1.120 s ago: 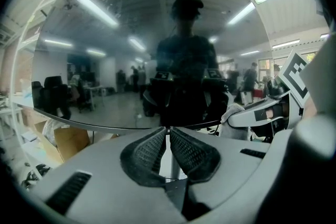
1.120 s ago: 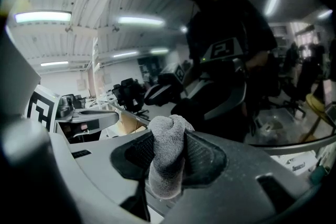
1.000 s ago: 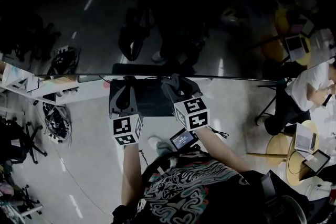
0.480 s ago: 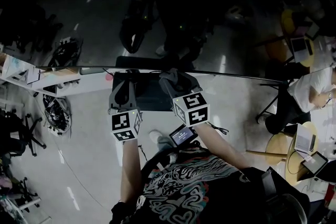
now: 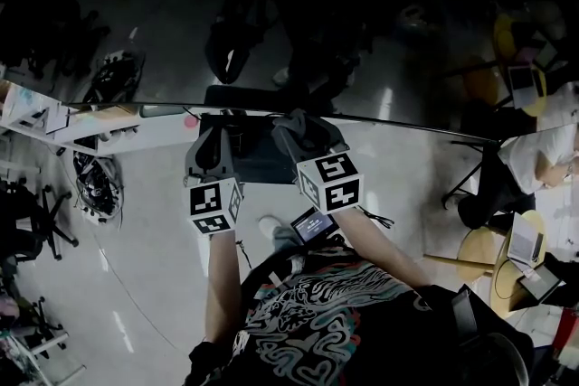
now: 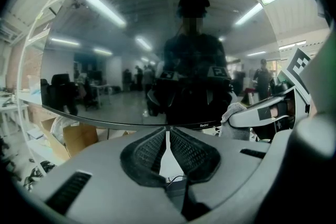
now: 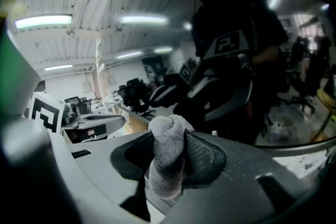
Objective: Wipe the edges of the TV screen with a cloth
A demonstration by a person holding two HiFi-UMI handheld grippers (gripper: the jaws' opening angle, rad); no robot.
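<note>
Our right gripper (image 7: 169,145) pinches the cloth (image 7: 167,162). We find the bottom edge of the TV screen (image 5: 362,32) at twelve o'clock, running nine-to-three.

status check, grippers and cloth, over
Left gripper shut, empty. Right gripper shut on cloth, up at the TV bottom edge. Nothing seen blocking the edge.
</note>
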